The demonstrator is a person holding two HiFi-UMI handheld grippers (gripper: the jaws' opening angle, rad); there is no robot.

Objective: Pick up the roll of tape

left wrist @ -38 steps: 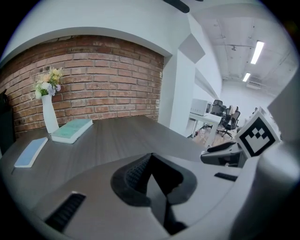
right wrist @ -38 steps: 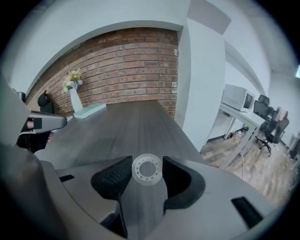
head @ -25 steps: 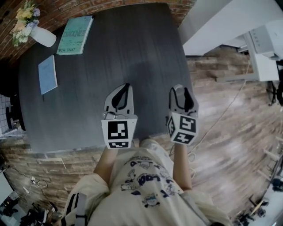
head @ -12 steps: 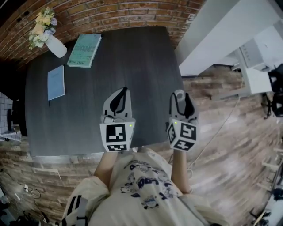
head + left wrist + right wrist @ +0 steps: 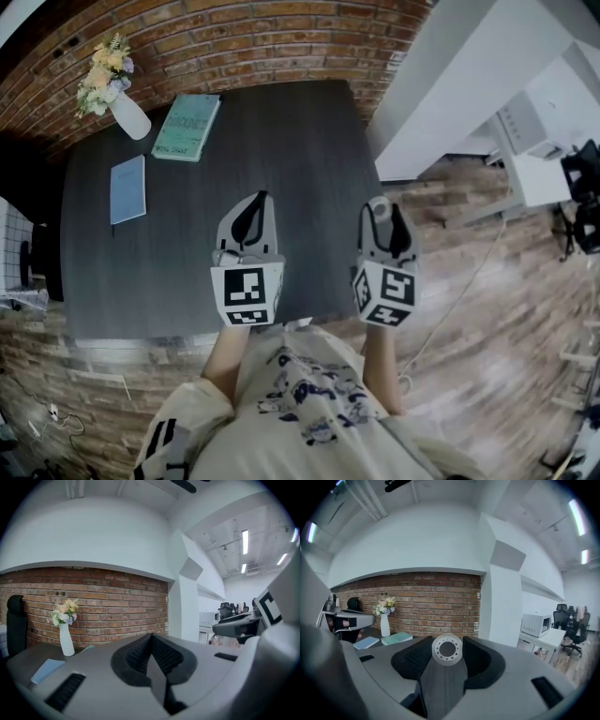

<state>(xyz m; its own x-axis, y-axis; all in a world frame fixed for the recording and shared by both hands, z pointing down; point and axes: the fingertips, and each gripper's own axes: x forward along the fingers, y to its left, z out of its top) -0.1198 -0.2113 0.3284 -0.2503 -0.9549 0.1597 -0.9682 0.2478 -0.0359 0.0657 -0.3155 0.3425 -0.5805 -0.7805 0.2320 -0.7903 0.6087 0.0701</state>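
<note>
The roll of tape (image 5: 446, 649), a small white ring, sits upright between the dark pads of my right gripper (image 5: 447, 641), which is shut on it. In the head view the roll of tape (image 5: 377, 205) shows as a pale spot at the tip of the right gripper (image 5: 382, 214), held in the air over the right edge of the dark table (image 5: 187, 253). My left gripper (image 5: 260, 199) hangs beside it over the table, its jaws meeting at the tips with nothing in them. The left gripper (image 5: 151, 638) points level toward the brick wall.
A white vase of flowers (image 5: 127, 112) stands at the table's far left corner, with a teal book (image 5: 187, 127) and a blue notebook (image 5: 127, 188) near it. A black chair (image 5: 37, 267) stands at the left. A white counter (image 5: 487, 84) lies to the right.
Both grippers have risen together away from the table top, the right one keeping the roll of tape. The table looks smaller and more of the brick wall shows.
</note>
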